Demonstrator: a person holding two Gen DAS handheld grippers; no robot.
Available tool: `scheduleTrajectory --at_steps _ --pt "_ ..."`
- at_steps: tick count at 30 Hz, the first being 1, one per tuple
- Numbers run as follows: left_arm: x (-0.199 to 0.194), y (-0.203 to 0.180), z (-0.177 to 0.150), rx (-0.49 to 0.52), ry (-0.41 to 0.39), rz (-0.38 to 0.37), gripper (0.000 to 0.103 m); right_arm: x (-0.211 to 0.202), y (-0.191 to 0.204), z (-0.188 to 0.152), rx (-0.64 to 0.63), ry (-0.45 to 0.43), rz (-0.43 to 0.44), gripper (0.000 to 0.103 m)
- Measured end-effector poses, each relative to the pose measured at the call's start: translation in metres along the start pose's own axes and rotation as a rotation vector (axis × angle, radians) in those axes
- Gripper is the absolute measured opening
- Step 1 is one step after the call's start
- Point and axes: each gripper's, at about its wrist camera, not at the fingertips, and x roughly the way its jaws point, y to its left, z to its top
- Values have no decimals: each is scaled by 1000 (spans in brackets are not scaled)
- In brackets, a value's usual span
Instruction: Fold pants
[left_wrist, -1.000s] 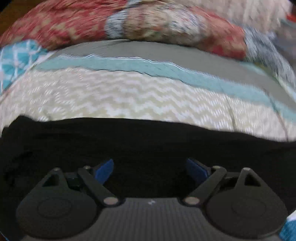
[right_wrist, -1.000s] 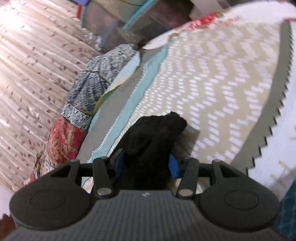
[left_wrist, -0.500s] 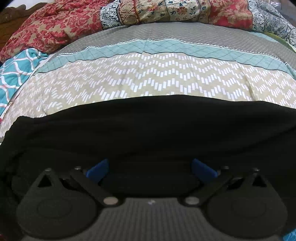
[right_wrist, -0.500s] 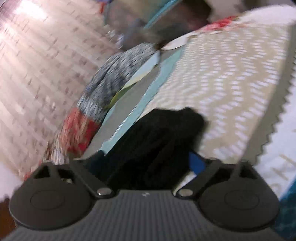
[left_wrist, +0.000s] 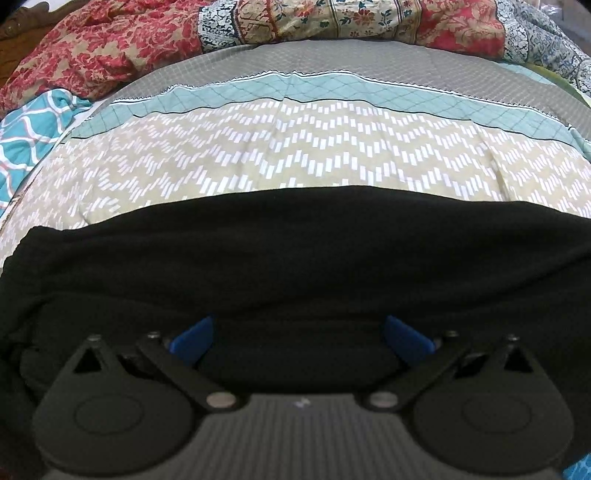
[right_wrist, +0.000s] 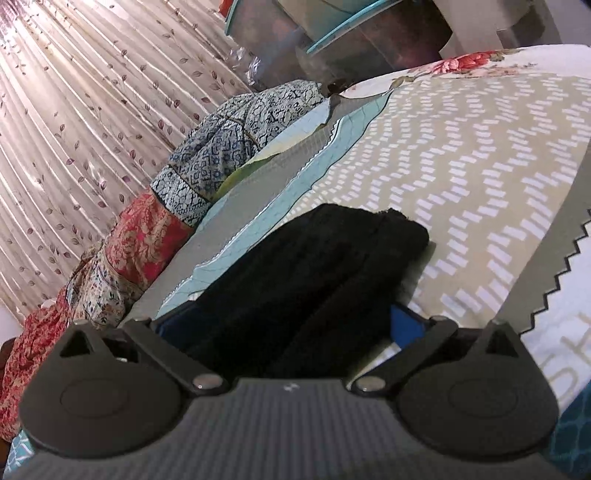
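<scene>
Curtain (right_wrist: 74, 129) only behind right gripper (right_wrist: 288, 332), both grippers spread over pants (left_wrist: 295, 251).

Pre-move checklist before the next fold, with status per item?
1. Left gripper open, fingers spread over the pants: ok.
2. Right gripper released: cannot tell; fingers look spread, but cloth fills the gap.
3. Pants lying on the bedspread, not hanging: ok.
4. Far edge of pants straight in left view: ok.
5. Pants end flat in right view: not ok, bunched.
6. Quilt away from pants: ok.
</scene>
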Motion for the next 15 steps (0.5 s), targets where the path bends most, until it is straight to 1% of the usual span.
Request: scheduleTrajectory --at_steps 4,8,9,10,11,12,13,14,15 --pt "1 1 2 -4 13 -14 103 -5 -7 2 40 -31 4 103" --pt "2 2 2 -12 15 -18 103 7 -2 8 20 0 -19 102" --pt "2 2 2 -12 15 -16 103 11 -1 11 13 10 -21 89" --pt "2 1 2 -14 17 -14 103 14 -2 14 10 22 -31 56" --pt "2 1 2 -17 20 -13 103 20 -6 16 28 46 -45 40" --pt "3 1 3 -19 23 -12 103 25 -13 19 85 77 -32 37" --pt "3 2 3 -20 25 -15 103 27 -19 20 135 81 -3 35" --pt "3 2 3 -20 27 -18 103 26 -21 21 160 80 18 34" --pt "3 2 4 -19 27 -19 103 23 -17 23 150 73 28 33"
